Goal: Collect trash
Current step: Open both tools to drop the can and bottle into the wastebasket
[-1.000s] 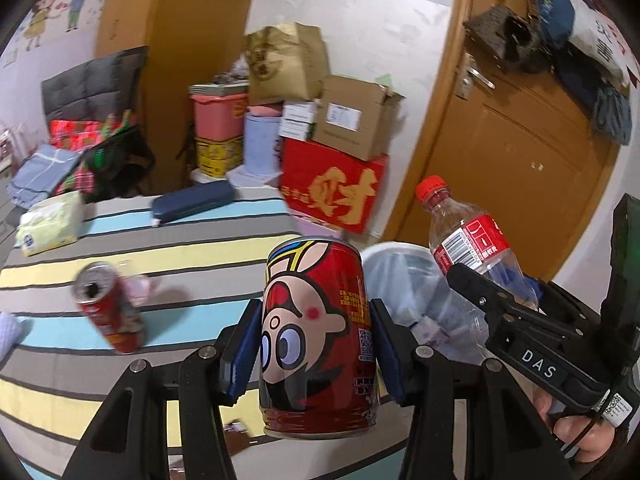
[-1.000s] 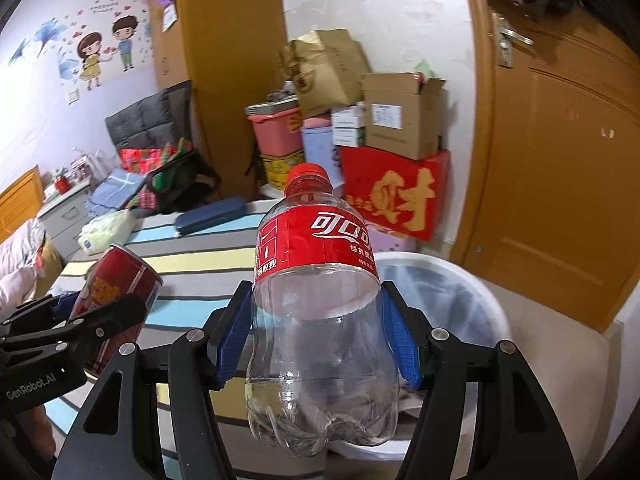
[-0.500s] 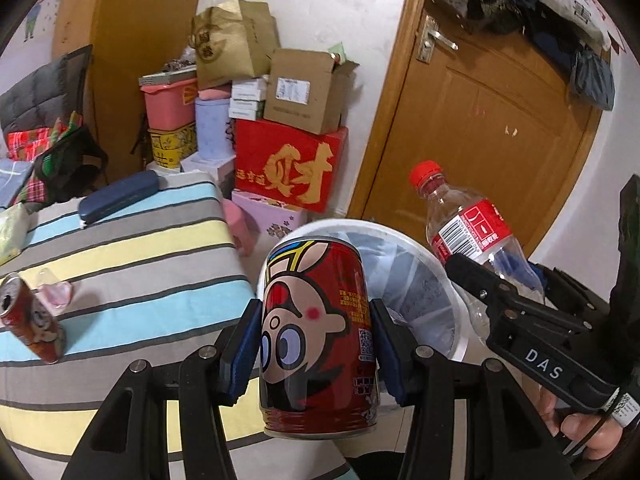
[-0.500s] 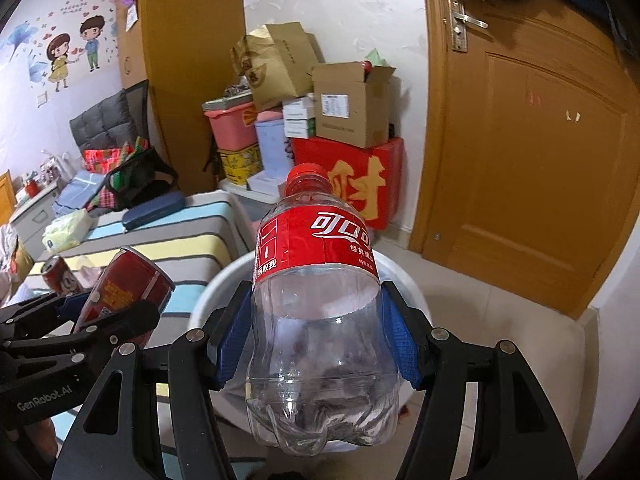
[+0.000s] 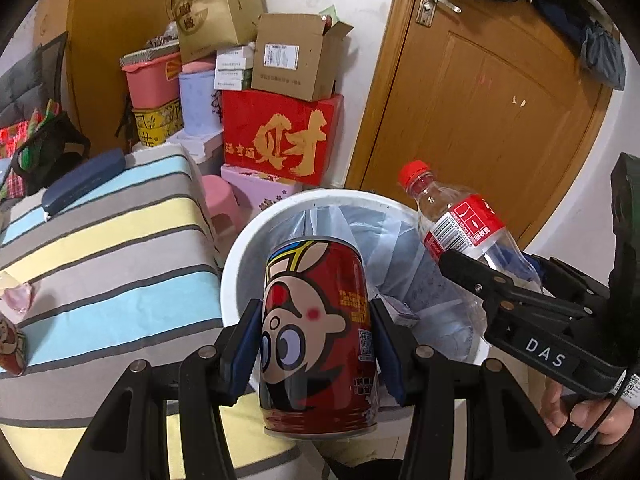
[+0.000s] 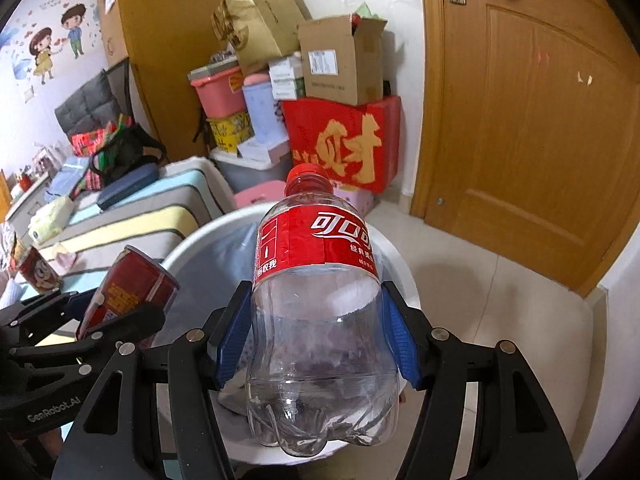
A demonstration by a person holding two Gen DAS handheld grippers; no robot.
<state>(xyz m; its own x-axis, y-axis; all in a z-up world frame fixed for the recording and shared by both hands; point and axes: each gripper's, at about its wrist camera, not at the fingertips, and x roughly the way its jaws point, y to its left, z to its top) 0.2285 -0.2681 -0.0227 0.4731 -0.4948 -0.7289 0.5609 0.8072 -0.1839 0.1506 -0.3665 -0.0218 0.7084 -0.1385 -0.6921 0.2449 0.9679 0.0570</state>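
Observation:
My left gripper [image 5: 316, 344] is shut on a red can with a cartoon face [image 5: 316, 320], held upright over the near rim of a white bin [image 5: 240, 256] lined with a pale plastic bag. To its right, my right gripper [image 5: 488, 264] holds a clear plastic bottle with a red label and cap [image 5: 460, 228] above the same bin. In the right wrist view that gripper [image 6: 316, 336] is shut on the bottle [image 6: 316, 300] over the bin [image 6: 192, 244], with the left gripper [image 6: 120, 304] and its can [image 6: 136, 284] at the lower left.
A second red can [image 5: 10, 344] and a pink crumpled wrapper [image 5: 18, 298] lie on the striped cloth surface [image 5: 120, 248] left of the bin, with a dark blue case [image 5: 84, 184] further back. Stacked boxes [image 5: 280, 140], a pink stool [image 5: 220, 200] and a wooden door [image 5: 480, 100] stand behind.
Both grippers have carried the can and the bottle rightward off the striped surface and downward, over the white bin. The bin now looms larger beneath them. Both grips are unchanged.

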